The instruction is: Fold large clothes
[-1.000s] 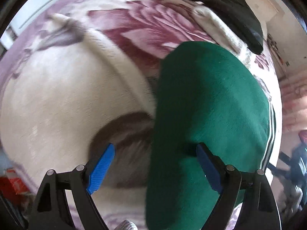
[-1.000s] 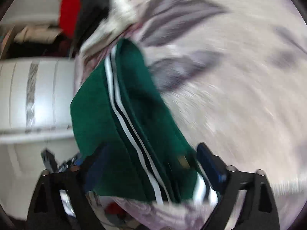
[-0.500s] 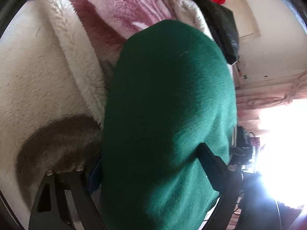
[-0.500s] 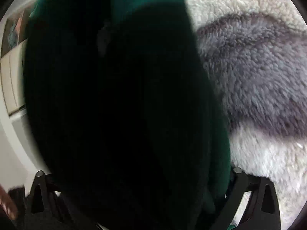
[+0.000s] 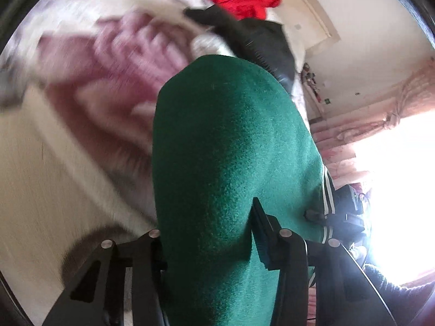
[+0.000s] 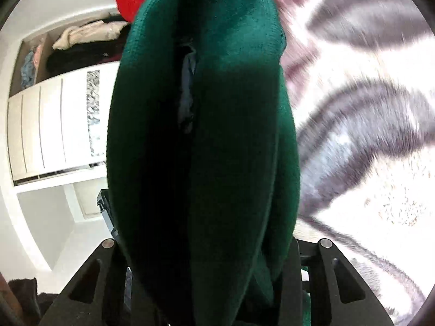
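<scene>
Left wrist view shows my left gripper [image 5: 209, 244] clamped on the green garment [image 5: 233, 146], a thick felted fold with white stripes along its edge, lifted above the floral blanket [image 5: 114, 62]. My right gripper [image 6: 201, 255] pinches the same garment [image 6: 217, 108], bunched in dark folds.

Both hand-held grippers [image 5: 209, 233] [image 6: 201, 247] clamped on green cloth.

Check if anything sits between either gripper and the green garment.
Nothing does. The green garment already fills the left gripper and the right gripper, bunched between the fingers of each, lifted over the blanket.
</scene>
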`<state>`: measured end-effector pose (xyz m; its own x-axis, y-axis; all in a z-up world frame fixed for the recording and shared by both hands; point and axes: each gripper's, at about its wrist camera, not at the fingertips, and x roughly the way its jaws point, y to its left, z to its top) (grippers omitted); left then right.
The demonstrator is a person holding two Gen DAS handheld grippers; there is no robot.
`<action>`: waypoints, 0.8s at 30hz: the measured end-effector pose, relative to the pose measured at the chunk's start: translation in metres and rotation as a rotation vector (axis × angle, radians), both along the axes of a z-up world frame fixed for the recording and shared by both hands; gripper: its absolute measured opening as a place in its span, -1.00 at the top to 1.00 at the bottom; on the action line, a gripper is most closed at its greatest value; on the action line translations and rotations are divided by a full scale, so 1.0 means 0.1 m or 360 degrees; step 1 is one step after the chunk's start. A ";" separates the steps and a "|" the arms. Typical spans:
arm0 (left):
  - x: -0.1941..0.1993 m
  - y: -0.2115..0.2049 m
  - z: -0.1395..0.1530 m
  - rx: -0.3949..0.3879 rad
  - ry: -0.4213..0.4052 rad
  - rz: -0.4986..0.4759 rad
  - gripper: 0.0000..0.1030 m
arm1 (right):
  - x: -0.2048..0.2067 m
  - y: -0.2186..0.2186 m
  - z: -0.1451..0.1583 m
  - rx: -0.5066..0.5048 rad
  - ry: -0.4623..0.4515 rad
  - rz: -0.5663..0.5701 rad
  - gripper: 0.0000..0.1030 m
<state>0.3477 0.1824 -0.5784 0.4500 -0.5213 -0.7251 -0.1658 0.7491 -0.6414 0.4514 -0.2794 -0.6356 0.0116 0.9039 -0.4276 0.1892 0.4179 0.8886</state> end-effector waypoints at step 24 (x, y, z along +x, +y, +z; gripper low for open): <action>4.17 0.29 0.18 -0.0055 -0.0036 -0.0266 0.11 | 4.11 0.11 0.86 -0.0340 -0.0127 -0.0358 0.23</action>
